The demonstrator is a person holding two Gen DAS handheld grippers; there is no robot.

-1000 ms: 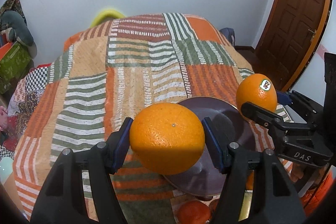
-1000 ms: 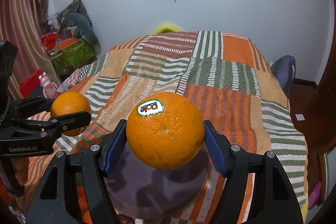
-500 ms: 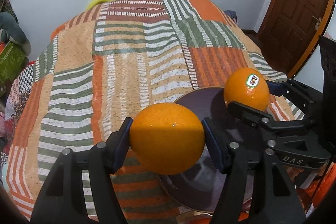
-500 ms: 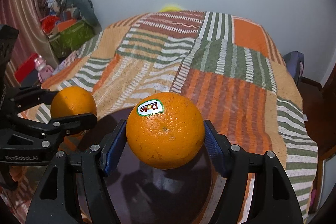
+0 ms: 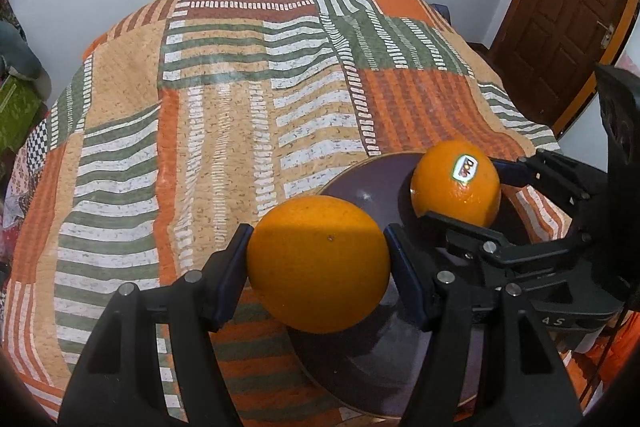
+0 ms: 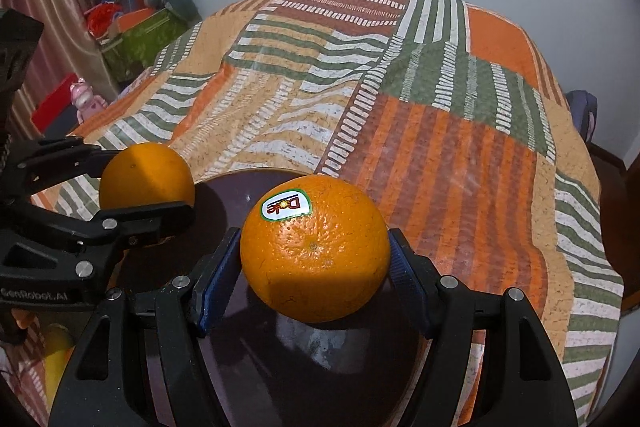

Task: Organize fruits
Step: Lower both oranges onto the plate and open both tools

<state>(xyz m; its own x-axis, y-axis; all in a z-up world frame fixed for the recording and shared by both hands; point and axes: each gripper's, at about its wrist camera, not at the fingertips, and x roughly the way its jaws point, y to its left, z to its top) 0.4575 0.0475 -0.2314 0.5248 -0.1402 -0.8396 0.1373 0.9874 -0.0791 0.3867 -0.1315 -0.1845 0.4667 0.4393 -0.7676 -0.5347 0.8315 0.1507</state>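
My left gripper [image 5: 318,263] is shut on a plain orange [image 5: 318,263] and holds it over the near left rim of a dark purple plate [image 5: 360,187]. My right gripper [image 6: 314,255] is shut on an orange with a Dole sticker [image 6: 314,255], held low over the middle of the plate [image 6: 328,367]. In the left wrist view the stickered orange [image 5: 456,183] hangs over the plate's right part. In the right wrist view the plain orange [image 6: 146,177] is at the plate's left edge.
The plate lies on a bed with a striped patchwork cover [image 5: 240,99]. A wooden door [image 5: 560,7] is at the right. A green box and clutter [image 6: 136,31] stand by the curtain at the left. A yellow thing [image 6: 56,363] shows below the left gripper.
Both grippers have moved forward and down toward the plate with their oranges. The two oranges are now lower over it and closer together.
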